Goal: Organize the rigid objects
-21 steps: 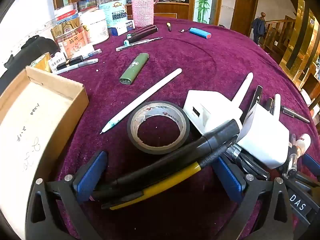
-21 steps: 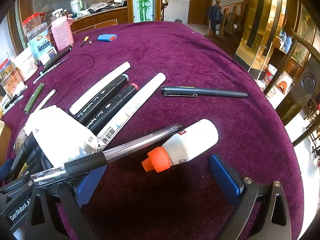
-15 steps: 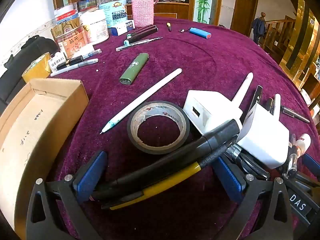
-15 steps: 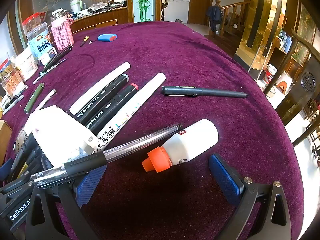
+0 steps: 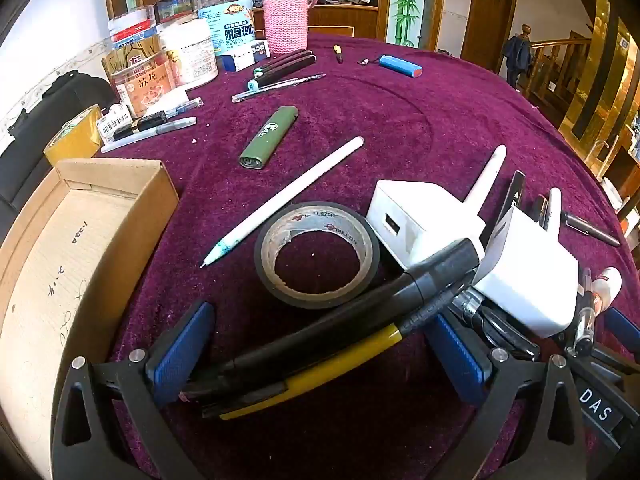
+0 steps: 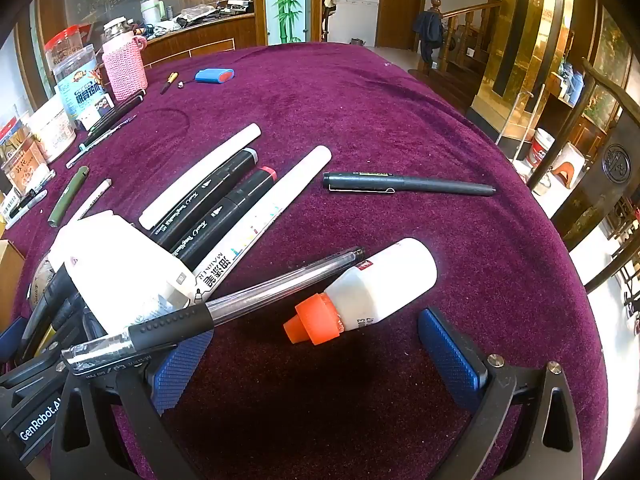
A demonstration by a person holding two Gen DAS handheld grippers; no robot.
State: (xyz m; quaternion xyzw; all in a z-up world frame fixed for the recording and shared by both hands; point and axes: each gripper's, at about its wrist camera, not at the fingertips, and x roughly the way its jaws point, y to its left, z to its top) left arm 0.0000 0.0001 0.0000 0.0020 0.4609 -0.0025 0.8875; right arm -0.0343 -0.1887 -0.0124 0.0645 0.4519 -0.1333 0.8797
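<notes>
In the left wrist view my left gripper (image 5: 320, 348) is open; a black marker (image 5: 360, 312) and a yellow-and-black pen (image 5: 320, 372) lie across the gap between its blue pads. Ahead lie a black tape roll (image 5: 316, 254), two white chargers (image 5: 420, 220) (image 5: 528, 276), a white pen (image 5: 280, 204) and a green lighter (image 5: 268, 138). In the right wrist view my right gripper (image 6: 316, 356) is open over the cloth. A white bottle with an orange cap (image 6: 360, 296) lies just ahead, a clear pen (image 6: 224, 308) rests over its left pad.
An open cardboard box (image 5: 80, 248) sits at the left. Jars, a pink-sleeved bottle (image 5: 286, 20) and more pens crowd the far left. Markers (image 6: 208, 200) and a black pen (image 6: 408, 184) lie on the purple tablecloth (image 6: 360, 120). The table edge drops off at the right.
The cardboard box has shifted in the left wrist view, away toward the left. Nothing else has visibly moved, and both grippers hold still.
</notes>
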